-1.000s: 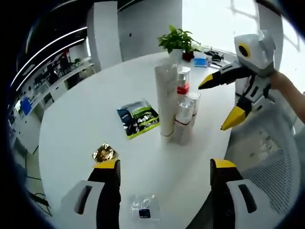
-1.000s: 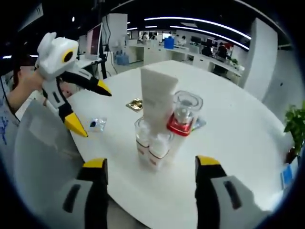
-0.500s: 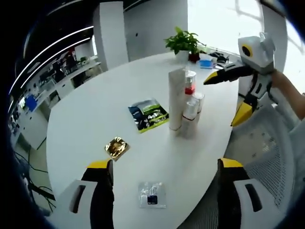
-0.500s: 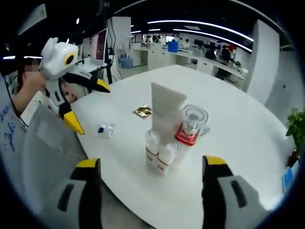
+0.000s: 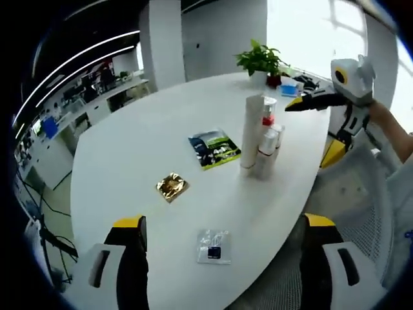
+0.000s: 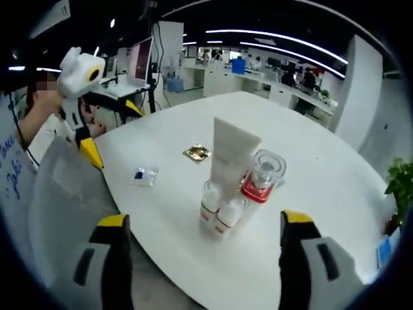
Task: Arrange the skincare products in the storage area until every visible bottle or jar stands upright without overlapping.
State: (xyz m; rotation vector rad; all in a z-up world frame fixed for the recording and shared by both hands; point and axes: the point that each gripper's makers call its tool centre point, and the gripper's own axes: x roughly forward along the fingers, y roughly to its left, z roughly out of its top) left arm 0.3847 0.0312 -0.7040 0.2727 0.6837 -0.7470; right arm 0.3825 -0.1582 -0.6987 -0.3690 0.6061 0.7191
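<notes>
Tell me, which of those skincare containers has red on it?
The clear-capped jar with the red band, beside the tall white tube; the two small bottles in front look mostly white.

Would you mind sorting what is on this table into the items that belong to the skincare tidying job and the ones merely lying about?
Belong to the job:
- tall white tube
- jar with red base
- two small white bottles

Lying about:
- green and black packet
- gold foil sachet
- small clear bag
- potted plant
</notes>
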